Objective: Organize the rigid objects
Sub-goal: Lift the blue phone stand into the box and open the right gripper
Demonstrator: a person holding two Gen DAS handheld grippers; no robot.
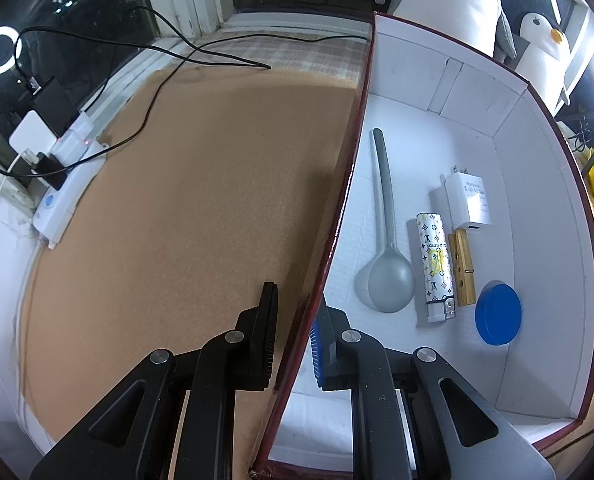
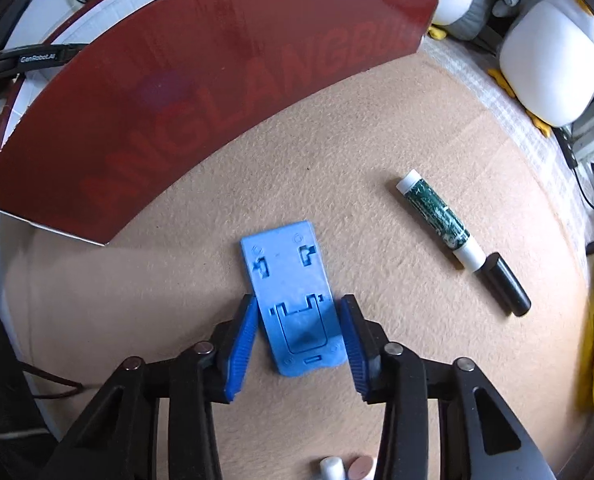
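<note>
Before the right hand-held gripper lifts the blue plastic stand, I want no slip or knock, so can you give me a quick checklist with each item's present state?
1. Blue stand between the right hand-held gripper pads: ok, it lies flat on the mat between them.
2. Pads pressing on its edges: not ok, small gaps show on both sides.
3. Left hand-held gripper steadying the box wall: ok, clamped on the red rim.
4. Free floor in the box: ok, bare beyond the spoon, lighter, charger, clothespin and blue lid.
5. Marker clear of the stand: ok, well aside.
</note>
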